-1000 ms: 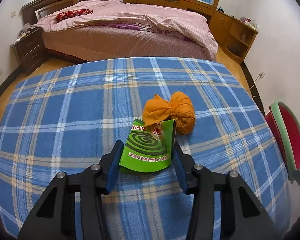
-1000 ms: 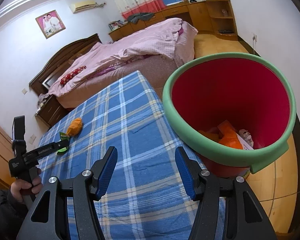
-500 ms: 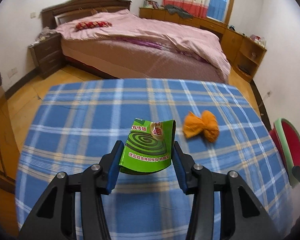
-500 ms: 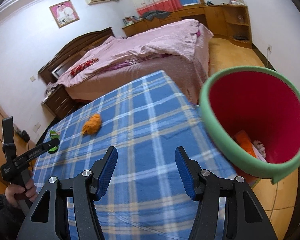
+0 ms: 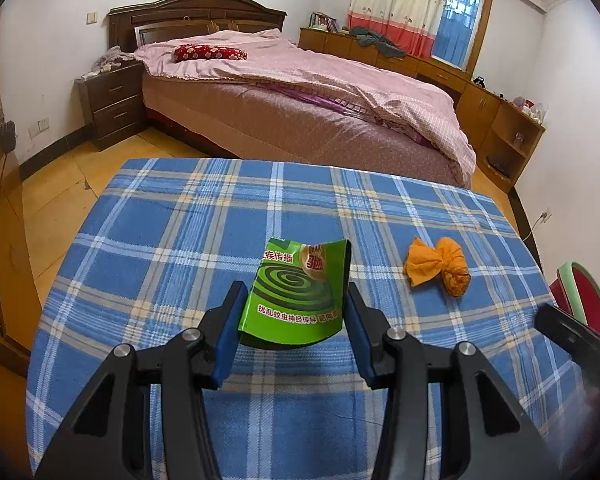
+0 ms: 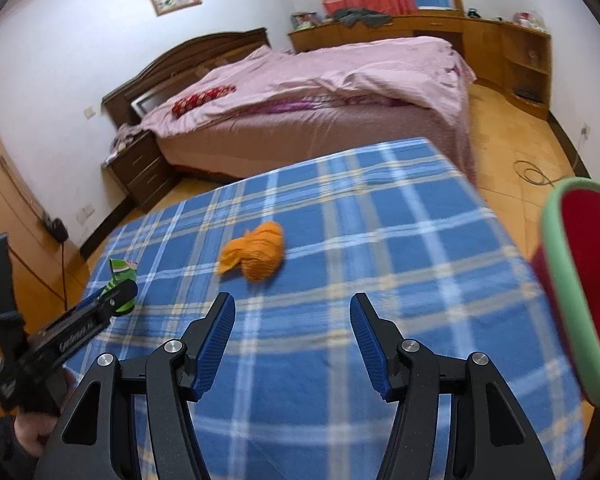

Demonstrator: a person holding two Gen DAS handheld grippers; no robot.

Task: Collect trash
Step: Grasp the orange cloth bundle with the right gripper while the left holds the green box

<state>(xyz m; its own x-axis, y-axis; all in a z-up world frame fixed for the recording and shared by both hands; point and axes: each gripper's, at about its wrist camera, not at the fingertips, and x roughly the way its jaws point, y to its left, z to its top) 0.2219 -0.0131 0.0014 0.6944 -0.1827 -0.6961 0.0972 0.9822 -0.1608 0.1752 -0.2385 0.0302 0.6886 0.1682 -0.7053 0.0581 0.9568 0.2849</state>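
My left gripper [image 5: 292, 300] is shut on a green mosquito-coil wrapper [image 5: 298, 296] and holds it above the blue plaid table [image 5: 180, 232]. It also shows at the left of the right wrist view [image 6: 118, 294], wrapper [image 6: 120, 270] between its fingers. A crumpled orange bag [image 5: 440, 268] lies on the cloth to the right of the left gripper. In the right wrist view the orange bag [image 6: 256, 252] lies just ahead of my right gripper [image 6: 292, 312], which is open and empty. A red bin with a green rim [image 6: 556, 272] stands off the table's right edge; it also shows in the left wrist view [image 5: 580, 292].
A bed with a pink cover [image 5: 300, 84] stands behind the table. A dark nightstand [image 5: 112, 104] is at its left, wooden cabinets [image 5: 496, 120] at the right wall. A green cable [image 6: 532, 172] lies on the wooden floor.
My left gripper has lifted and drawn back left with the wrapper, away from the orange bag. My right gripper has swung left from the bin toward the orange bag.
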